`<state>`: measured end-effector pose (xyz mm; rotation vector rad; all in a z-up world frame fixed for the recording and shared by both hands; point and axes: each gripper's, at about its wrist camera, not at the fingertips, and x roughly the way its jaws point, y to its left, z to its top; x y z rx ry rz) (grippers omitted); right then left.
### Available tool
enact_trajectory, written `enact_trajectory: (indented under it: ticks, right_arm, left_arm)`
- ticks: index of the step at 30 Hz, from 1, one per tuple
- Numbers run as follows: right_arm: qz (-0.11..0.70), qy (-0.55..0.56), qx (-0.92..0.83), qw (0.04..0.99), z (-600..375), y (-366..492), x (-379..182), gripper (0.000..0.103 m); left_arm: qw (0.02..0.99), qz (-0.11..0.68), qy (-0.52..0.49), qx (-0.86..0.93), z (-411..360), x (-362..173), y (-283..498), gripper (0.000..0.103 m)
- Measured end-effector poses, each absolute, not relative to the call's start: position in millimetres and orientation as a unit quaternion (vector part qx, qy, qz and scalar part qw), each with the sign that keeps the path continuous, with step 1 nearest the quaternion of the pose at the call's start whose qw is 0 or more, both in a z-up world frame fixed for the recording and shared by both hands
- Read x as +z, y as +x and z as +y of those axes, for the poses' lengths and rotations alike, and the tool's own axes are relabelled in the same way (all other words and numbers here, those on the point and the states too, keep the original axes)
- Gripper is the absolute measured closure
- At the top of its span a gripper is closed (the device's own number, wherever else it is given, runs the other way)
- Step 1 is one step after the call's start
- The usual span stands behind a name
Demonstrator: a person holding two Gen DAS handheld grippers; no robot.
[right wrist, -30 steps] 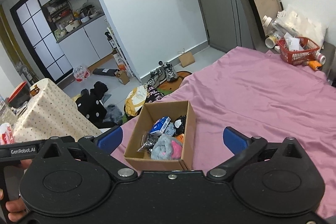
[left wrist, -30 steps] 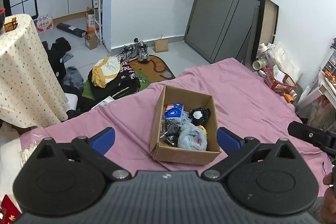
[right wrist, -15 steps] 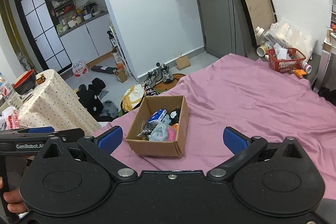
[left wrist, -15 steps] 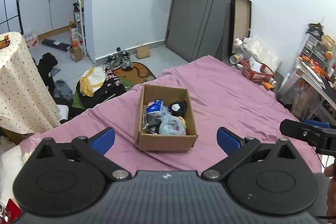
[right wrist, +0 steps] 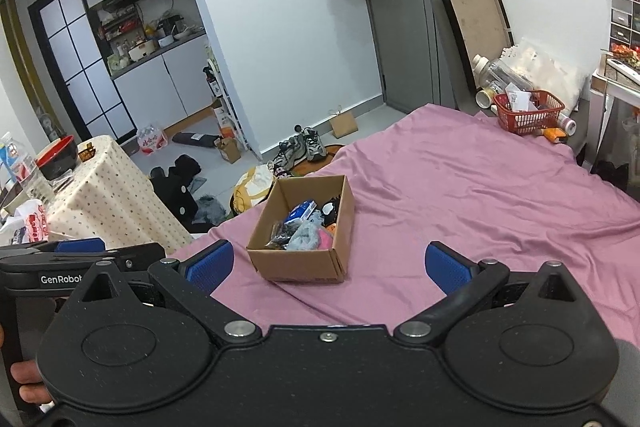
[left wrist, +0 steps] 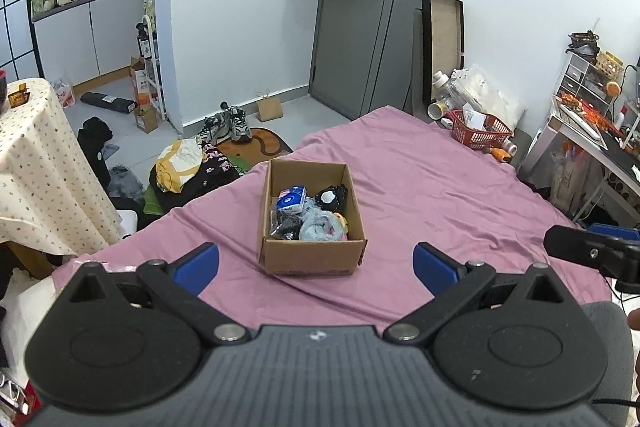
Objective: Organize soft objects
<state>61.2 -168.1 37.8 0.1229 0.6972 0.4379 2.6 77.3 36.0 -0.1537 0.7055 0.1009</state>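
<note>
Pulled back and lifted since a second ago: both wrist views now take in more of the room, with the open brown cardboard box (left wrist: 312,227) smaller and farther ahead. Left gripper (left wrist: 316,263) spread wide, blue pads empty, box centred between and beyond them. Right gripper (right wrist: 326,263) likewise wide and empty, box (right wrist: 302,227) ahead and slightly left of its midline. Resting on the wrinkled pink bedsheet (left wrist: 440,195), touching neither tool.

Packed inside the box: a blue-and-white tissue packet (left wrist: 293,198) at the far left, a black-and-white plush toy (left wrist: 332,197) at the far right, a crinkled black item in clear wrap (left wrist: 285,225) at the near left, a grey-blue fuzzy cloth (left wrist: 320,229) at the near middle, a pink patch (right wrist: 324,238) beside it. Something yellow-orange (left wrist: 342,219) mostly buried, hard to identify.

Beyond the bed's far right corner, a red plastic basket (left wrist: 480,133) holding papers, contents unclear. Fingertips cut off at the lower left edge of the right view.
</note>
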Motion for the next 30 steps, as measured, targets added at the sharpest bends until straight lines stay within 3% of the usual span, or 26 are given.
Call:
enact_trajectory:
  ticks: [30]
  right_arm:
    - [0.341, 0.064, 0.202, 0.916, -173, 39, 31, 0.000]
  left_arm:
    - [0.932, 0.351, -0.078, 0.043, 82, 30, -23, 0.001]
